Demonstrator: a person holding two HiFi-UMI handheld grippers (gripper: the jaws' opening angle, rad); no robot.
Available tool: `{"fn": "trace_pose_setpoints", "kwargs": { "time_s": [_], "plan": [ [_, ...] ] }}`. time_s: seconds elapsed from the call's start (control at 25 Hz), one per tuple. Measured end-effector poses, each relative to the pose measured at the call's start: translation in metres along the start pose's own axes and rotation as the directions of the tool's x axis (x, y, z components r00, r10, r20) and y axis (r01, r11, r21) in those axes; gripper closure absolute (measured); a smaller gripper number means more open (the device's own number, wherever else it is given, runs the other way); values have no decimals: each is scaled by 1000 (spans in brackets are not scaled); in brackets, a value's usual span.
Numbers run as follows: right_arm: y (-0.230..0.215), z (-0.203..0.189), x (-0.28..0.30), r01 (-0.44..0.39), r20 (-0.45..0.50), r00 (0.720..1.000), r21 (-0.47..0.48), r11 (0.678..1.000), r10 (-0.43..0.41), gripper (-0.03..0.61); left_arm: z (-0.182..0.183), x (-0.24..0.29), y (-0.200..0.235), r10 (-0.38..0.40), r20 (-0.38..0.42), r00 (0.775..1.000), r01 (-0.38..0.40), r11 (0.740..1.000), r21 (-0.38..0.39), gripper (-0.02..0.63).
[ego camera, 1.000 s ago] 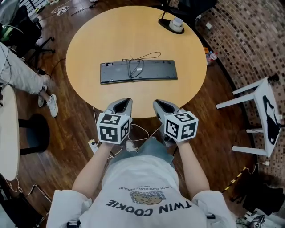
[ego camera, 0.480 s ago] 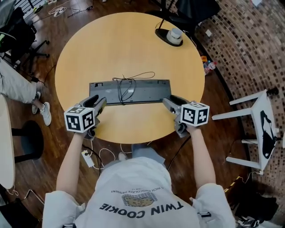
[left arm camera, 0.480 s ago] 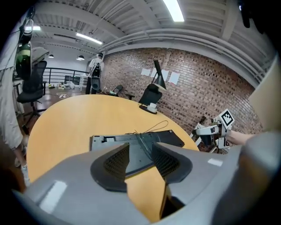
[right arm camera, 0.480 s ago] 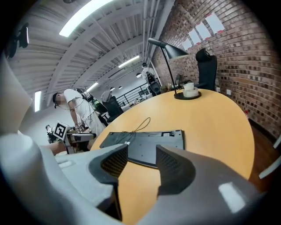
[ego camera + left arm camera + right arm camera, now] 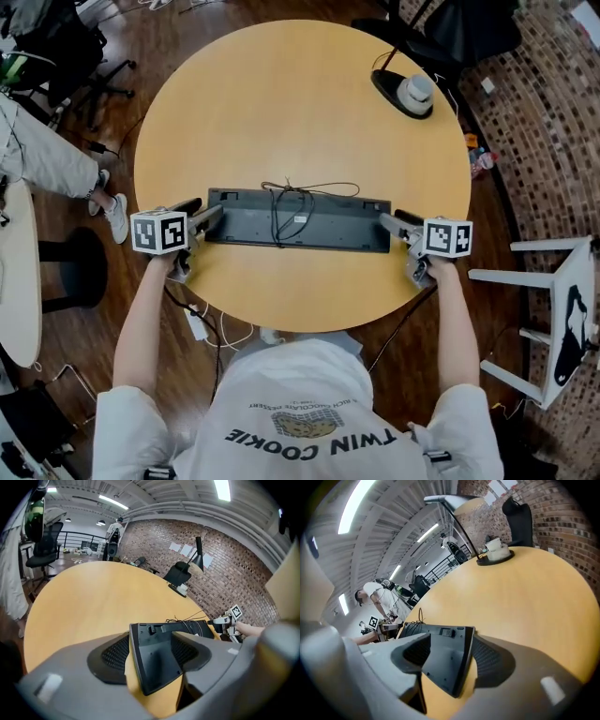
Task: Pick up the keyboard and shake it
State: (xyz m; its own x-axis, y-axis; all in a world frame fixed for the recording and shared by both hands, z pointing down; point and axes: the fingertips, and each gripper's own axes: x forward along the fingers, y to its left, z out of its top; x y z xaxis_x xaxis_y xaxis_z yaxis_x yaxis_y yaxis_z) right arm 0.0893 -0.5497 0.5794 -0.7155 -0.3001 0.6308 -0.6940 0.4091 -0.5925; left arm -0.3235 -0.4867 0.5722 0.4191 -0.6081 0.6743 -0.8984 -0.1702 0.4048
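Keyboard [image 5: 298, 221] lies underside up on the round worktop [image 5: 300, 94], its cable [image 5: 291, 202] heaped on top. Left tongs [image 5: 208, 216] and right tongs [image 5: 392, 221] have just been spreading; each straddles one end without pinching yet. Close both squarely and together, seated deep enough to survive shaking.

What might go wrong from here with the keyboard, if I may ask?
The left gripper and right gripper, jaws just opened, straddle only the short ends of the keyboard without clamping; a shallow grip may slip during shaking. The loose cable piled on its underside could swing off and snag.
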Motion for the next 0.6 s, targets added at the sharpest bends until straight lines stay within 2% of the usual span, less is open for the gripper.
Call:
{"fn": "trace_pose_setpoints", "kwargs": {
  "time_s": [0.12,0.2,0.4,0.6],
  "plan": [
    [-11,4,11,-11,-53,999,36,999,12,307,4,13,0,-57,-45,997,54,996,-65,311],
    [-15,2,18,-2,-105,994,37,999,6,307,7,20,6,-47,-79,996,40,995,-89,311],
    [-12,7,35,39,-177,984,37,999,-32,307,3,36,7,-42,-180,983,28,996,-83,308],
    [-12,6,39,134,-236,963,-2,991,-131,308,1,43,5,-37,-229,973,17,996,-90,316]
  ]
}}
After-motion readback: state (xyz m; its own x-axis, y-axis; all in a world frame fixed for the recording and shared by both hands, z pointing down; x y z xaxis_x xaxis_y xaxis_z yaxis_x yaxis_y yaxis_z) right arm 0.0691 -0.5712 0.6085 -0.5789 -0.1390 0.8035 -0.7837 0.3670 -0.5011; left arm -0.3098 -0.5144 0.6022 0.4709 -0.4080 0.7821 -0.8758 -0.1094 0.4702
